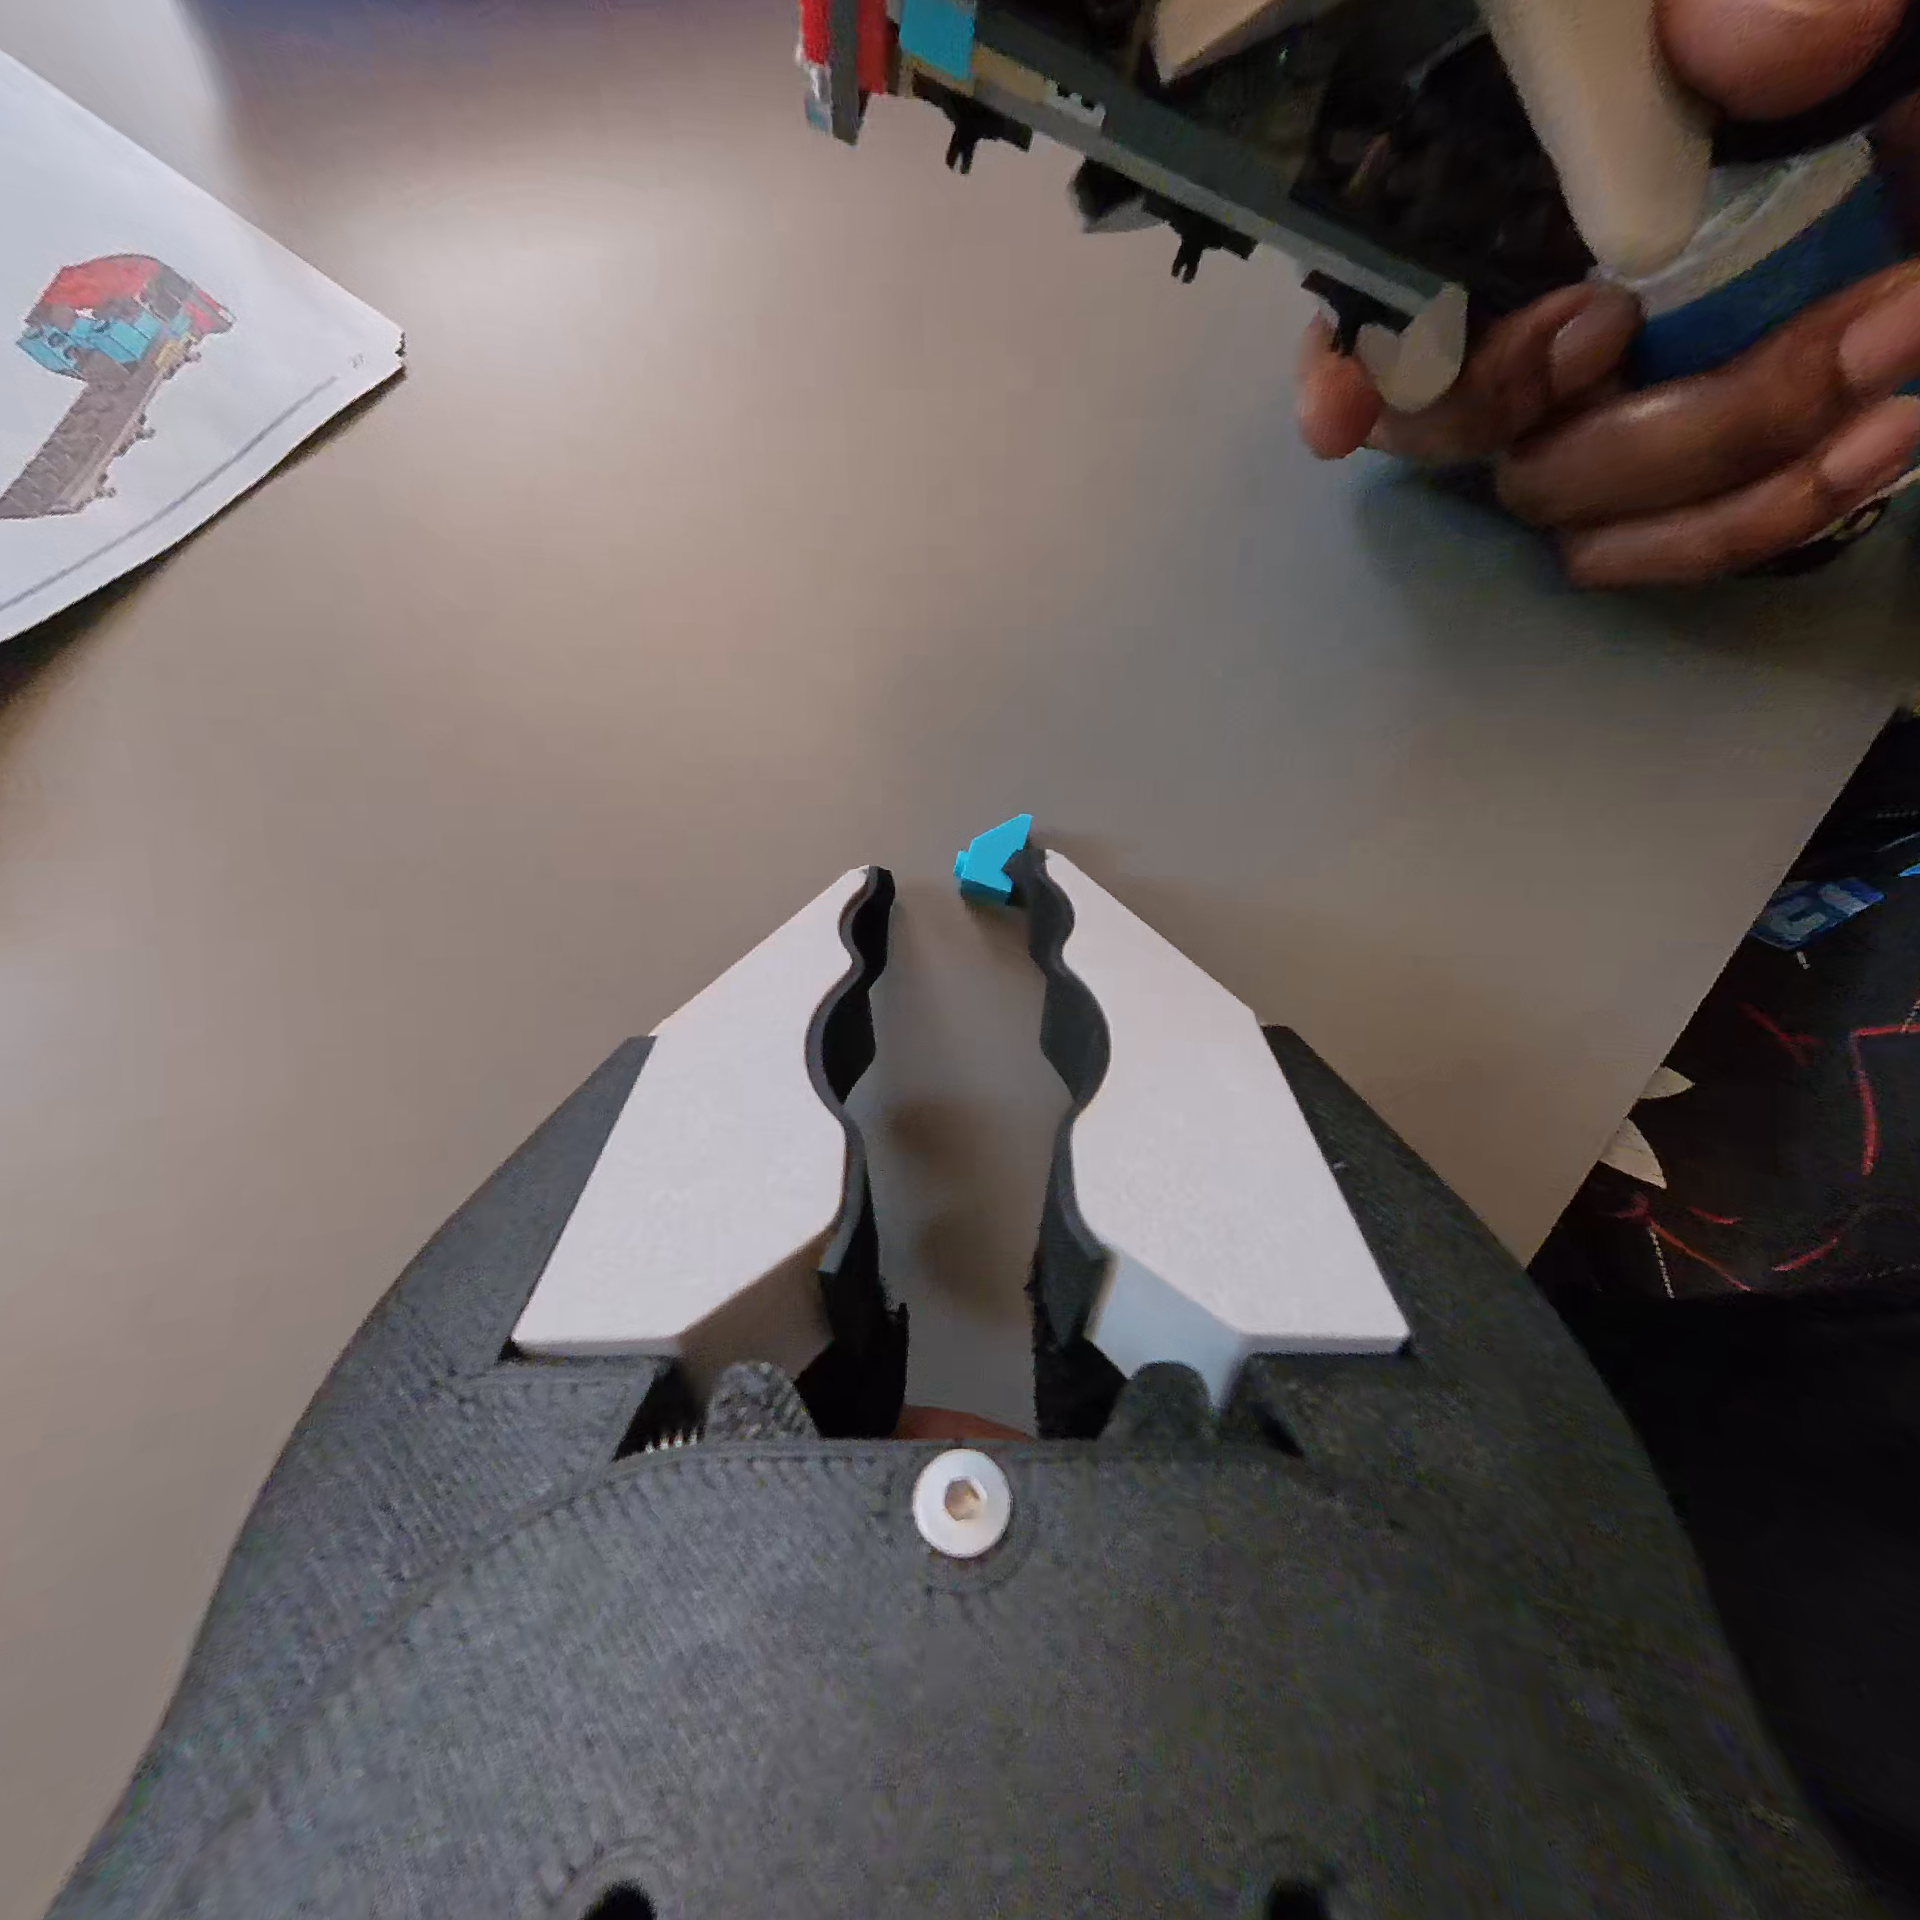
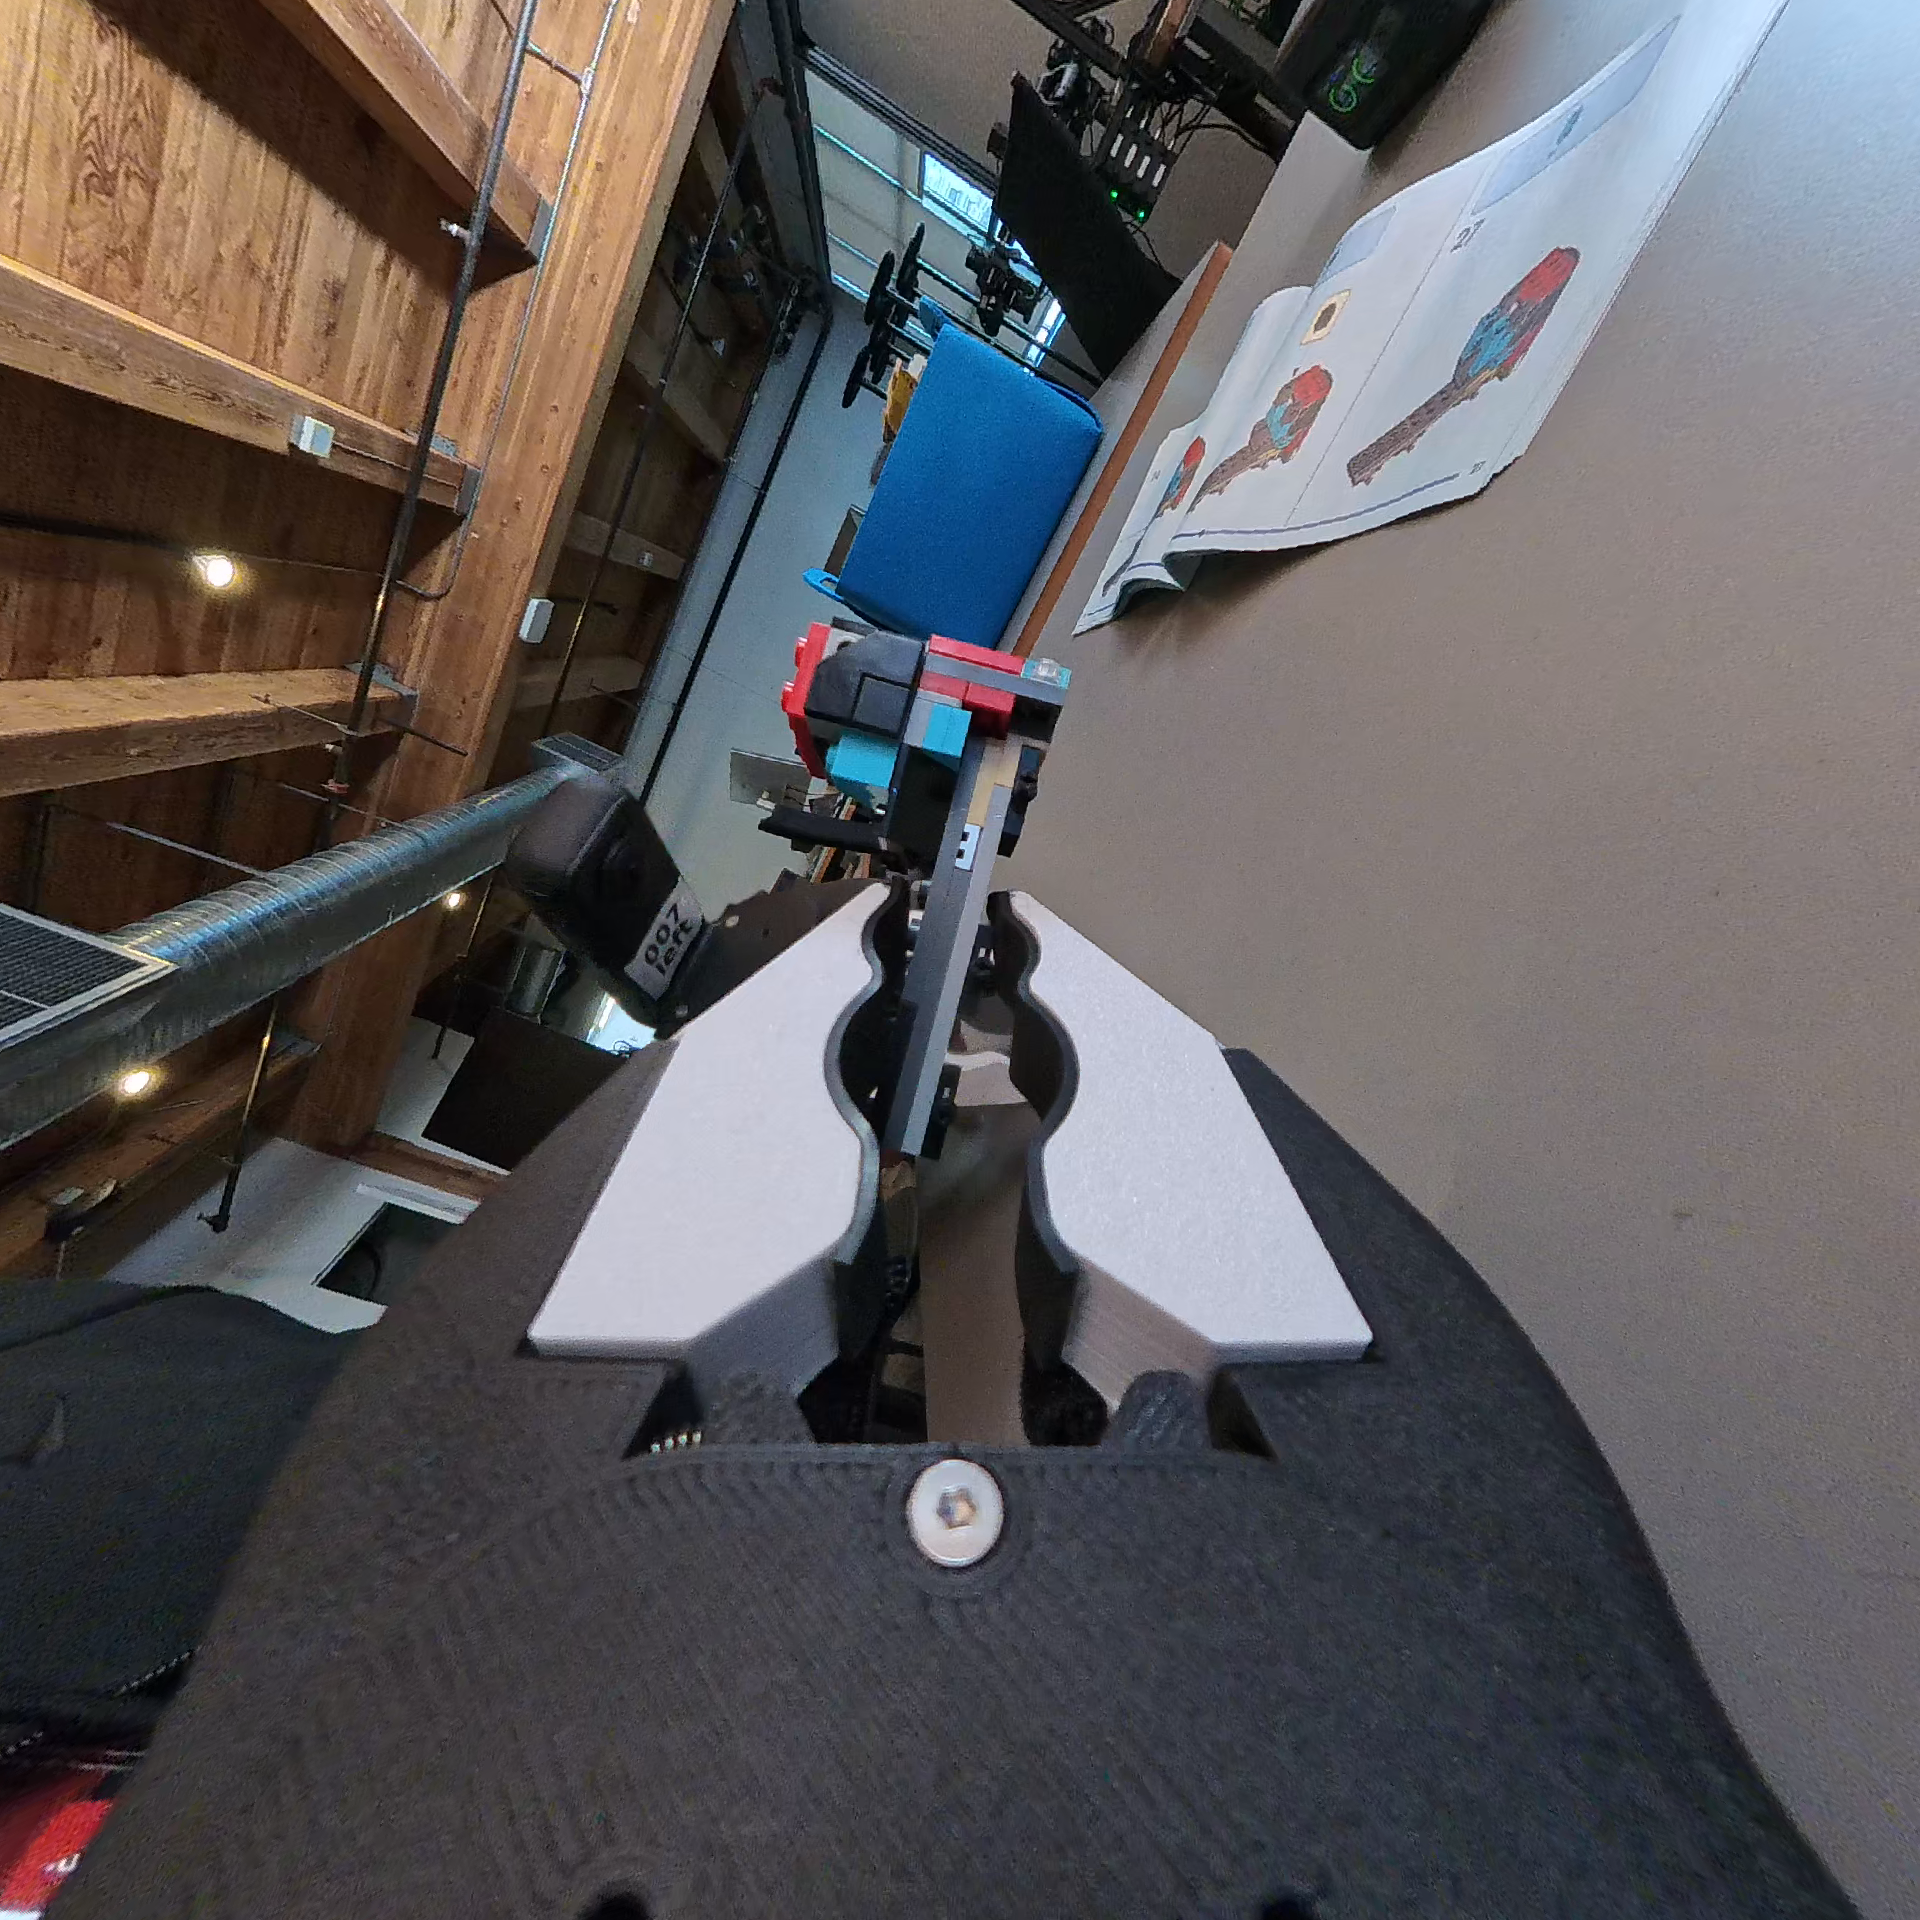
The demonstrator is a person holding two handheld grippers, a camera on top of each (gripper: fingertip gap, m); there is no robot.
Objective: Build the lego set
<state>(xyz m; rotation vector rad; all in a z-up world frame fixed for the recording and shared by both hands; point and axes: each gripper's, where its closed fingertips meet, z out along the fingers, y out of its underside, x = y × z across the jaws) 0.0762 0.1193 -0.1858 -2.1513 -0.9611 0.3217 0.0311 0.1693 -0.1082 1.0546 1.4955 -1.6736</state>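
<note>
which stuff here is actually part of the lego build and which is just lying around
Part of the job:
- small blue brick on the table, at the left gripper fingers
- partly built lego model, clamped in the right gripper
- open instruction booklet

Just lying about:
- blue chair
- dark patterned cloth past the table edge

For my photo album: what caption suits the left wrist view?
Open left gripper reaching a small blue brick on the table, the half-built model held nearby.
</note>
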